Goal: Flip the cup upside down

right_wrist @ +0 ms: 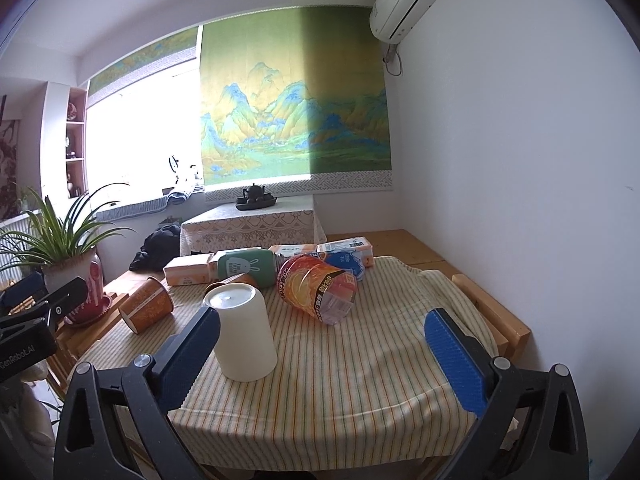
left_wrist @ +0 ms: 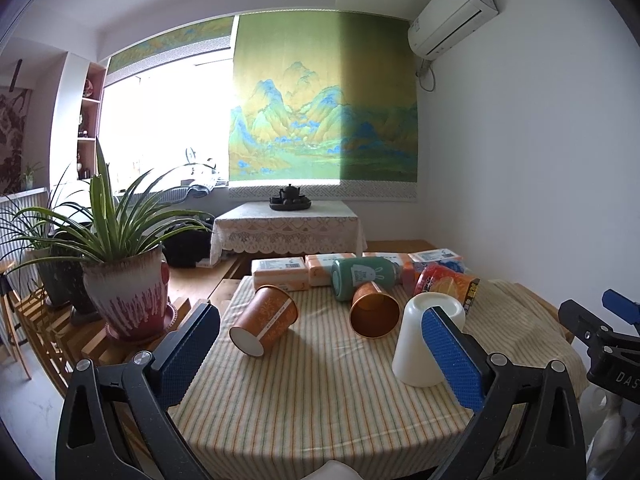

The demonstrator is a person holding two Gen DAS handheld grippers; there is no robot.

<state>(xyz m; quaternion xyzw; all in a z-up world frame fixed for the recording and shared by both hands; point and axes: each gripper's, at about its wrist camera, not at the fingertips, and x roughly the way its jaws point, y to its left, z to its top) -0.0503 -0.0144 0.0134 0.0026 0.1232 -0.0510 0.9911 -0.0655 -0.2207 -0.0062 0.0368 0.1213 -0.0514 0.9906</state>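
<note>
On the striped-cloth desk the plain white cup stands upside down; both hand-held grippers, left and right, hover wide open, empty, orange paper cups toppled beyond

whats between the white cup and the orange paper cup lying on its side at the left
Only bare striped tablecloth lies between the white cup and that orange paper cup; the left wrist view shows it best. A second orange cup lies farther back.

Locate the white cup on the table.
The white cup stands upside down on the striped cloth, just before the orange paper cup, between both open grippers.
</note>
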